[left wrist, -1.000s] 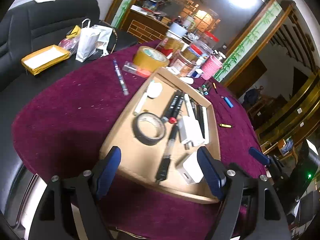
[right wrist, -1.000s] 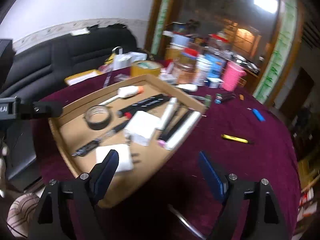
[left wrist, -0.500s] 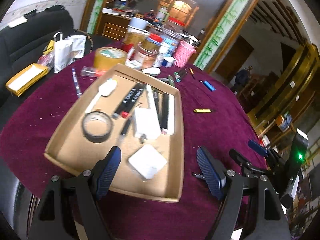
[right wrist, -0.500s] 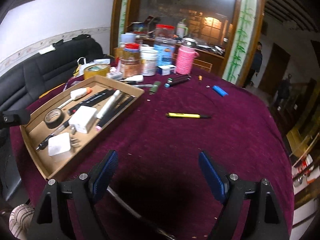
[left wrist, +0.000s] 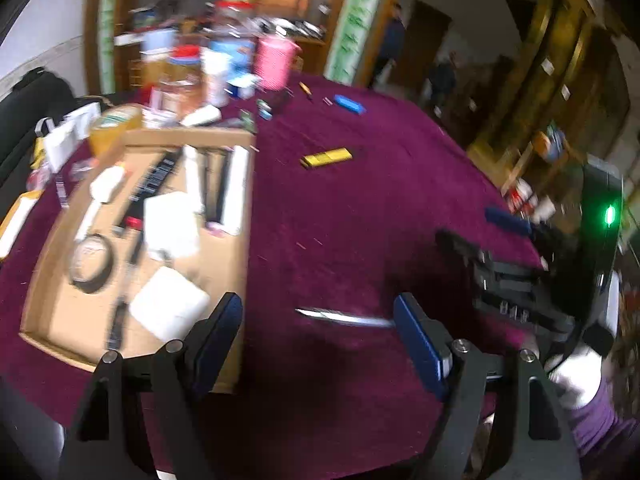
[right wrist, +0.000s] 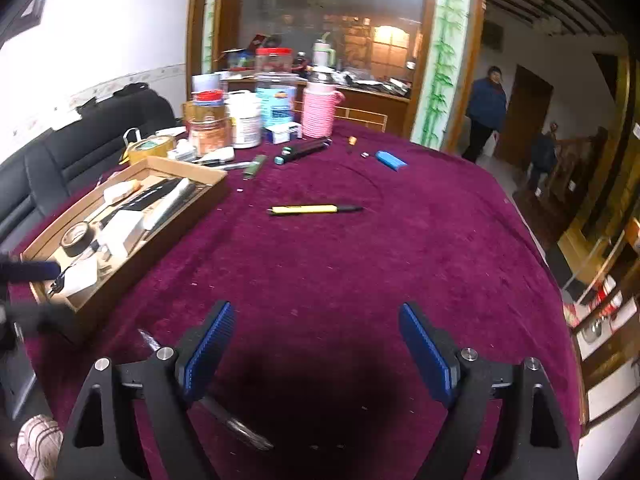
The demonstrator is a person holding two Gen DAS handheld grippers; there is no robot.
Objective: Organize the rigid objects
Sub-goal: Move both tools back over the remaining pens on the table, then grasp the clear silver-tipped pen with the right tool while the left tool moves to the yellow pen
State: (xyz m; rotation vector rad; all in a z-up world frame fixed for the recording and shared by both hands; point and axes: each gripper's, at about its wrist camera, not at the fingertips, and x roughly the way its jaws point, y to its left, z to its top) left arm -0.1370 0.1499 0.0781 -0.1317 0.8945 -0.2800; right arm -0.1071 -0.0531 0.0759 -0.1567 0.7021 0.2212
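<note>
We see shallow brown cardboard tray: black tape roll, white adapters, pens | right view alone: yellow pen on maroon tabletop | left tongs, right tongs gape empty

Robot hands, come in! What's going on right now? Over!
Left gripper open, empty. Right gripper open, empty. Yellow pen loose on the purple cloth, outside the cardboard tray. Nothing in the way. Over.

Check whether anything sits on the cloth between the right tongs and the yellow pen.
Nothing visible does. Bare maroon cloth runs from the open right tongs to the yellow pen. The cardboard tray lies off to the left.
</note>
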